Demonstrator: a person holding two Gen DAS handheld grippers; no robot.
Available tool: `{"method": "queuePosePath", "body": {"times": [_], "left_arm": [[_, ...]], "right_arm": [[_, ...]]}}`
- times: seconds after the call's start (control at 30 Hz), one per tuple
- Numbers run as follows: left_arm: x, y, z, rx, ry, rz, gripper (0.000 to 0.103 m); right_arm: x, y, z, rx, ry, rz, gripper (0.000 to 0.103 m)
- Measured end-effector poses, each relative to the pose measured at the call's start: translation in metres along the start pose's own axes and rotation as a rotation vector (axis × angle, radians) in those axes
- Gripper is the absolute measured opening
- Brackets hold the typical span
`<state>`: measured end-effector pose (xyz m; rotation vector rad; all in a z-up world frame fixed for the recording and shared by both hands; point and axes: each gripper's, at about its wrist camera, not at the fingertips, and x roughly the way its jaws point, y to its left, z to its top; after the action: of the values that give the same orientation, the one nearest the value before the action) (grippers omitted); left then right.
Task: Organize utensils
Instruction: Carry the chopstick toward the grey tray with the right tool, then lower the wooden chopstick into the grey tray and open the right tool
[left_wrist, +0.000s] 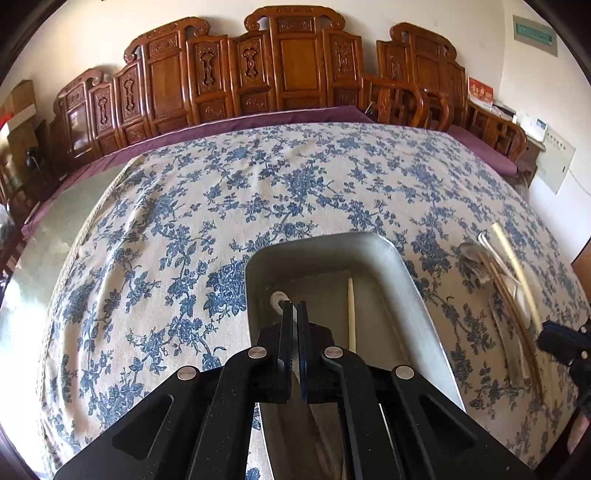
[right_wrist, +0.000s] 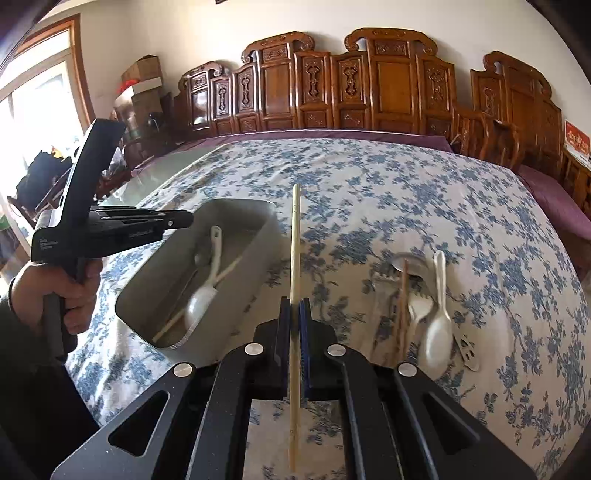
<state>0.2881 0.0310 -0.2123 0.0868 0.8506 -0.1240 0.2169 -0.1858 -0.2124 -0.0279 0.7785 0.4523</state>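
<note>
Blue-flowered cloth (right_wrist: 369, 192) covers the tabletop; carved wooden screens (right_wrist: 369, 92) at 12 o'clock. Right hand-held gripper (right_wrist: 294, 314) pinches a chopstick (right_wrist: 294, 251); left hand-held gripper (left_wrist: 294, 314), pressed together, hangs over the metal tray (left_wrist: 417, 295).

The gray box (right_wrist: 236, 254) is open on top, but the left gripper (right_wrist: 184, 220) hangs just over its far left end. Right of the box, the flowery cloth (right_wrist: 369, 192) is bare up to the pile of spoons and forks (right_wrist: 424, 306).
</note>
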Motion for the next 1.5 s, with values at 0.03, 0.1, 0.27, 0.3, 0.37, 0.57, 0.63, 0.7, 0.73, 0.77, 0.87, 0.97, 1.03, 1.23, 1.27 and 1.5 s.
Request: {"method": "queuePosePath", "body": {"times": [0.03,0.1,0.27,0.3,0.37,0.57,0.63,0.7,0.73,0.77,0.87,0.97,1.03,1.23,1.27,1.5], "left_arm": [[-0.003,0.002,0.000,-0.005,-0.007,-0.005,0.001],[-0.009,0.005,0.001,-0.016,-0.020,-0.013,0.001],[-0.024,0.018,0.000,-0.045,-0.049,-0.027,0.001],[-0.026,0.022,0.000,-0.050,-0.052,-0.026,0.001],[-0.029,0.028,0.000,-0.061,-0.057,-0.026,0.001],[-0.033,0.049,-0.002,-0.093,-0.063,-0.014,0.001],[-0.033,0.054,-0.003,-0.098,-0.063,-0.007,0.001],[-0.034,0.059,-0.004,-0.103,-0.064,0.000,0.001],[-0.033,0.062,-0.004,-0.109,-0.061,0.004,0.001],[-0.033,0.065,-0.004,-0.119,-0.059,0.004,0.001],[-0.034,0.070,-0.004,-0.134,-0.059,0.005,0.001],[-0.036,0.073,-0.004,-0.138,-0.064,0.006,0.001],[-0.036,0.074,-0.004,-0.139,-0.065,0.007,0.001],[-0.036,0.073,-0.005,-0.134,-0.067,0.008,0.001],[-0.036,0.072,-0.005,-0.132,-0.066,0.010,0.001],[-0.050,0.058,-0.004,-0.124,-0.090,-0.009,0.001]], "right_arm": [[0.001,0.004,0.002,0.000,0.001,0.007,0.006],[0.005,0.011,0.006,0.006,0.001,0.020,0.006],[0.020,0.038,0.021,0.028,0.004,0.081,0.006],[0.023,0.042,0.023,0.031,0.005,0.090,0.006],[0.031,0.055,0.030,0.032,0.008,0.108,0.006],[0.053,0.080,0.046,0.020,0.026,0.128,0.006],[0.064,0.083,0.051,0.043,0.036,0.133,0.006],[0.075,0.083,0.055,0.080,0.048,0.144,0.006],[0.080,0.084,0.056,0.090,0.054,0.141,0.006],[0.085,0.084,0.056,0.091,0.060,0.134,0.006],[0.098,0.087,0.053,0.091,0.085,0.117,0.006],[0.104,0.088,0.047,0.087,0.103,0.106,0.006],[0.106,0.087,0.043,0.083,0.112,0.100,0.006],[0.108,0.085,0.039,0.084,0.122,0.106,0.007],[0.107,0.084,0.039,0.079,0.121,0.109,0.007],[0.093,0.074,0.039,0.079,0.092,0.130,0.008]]}}
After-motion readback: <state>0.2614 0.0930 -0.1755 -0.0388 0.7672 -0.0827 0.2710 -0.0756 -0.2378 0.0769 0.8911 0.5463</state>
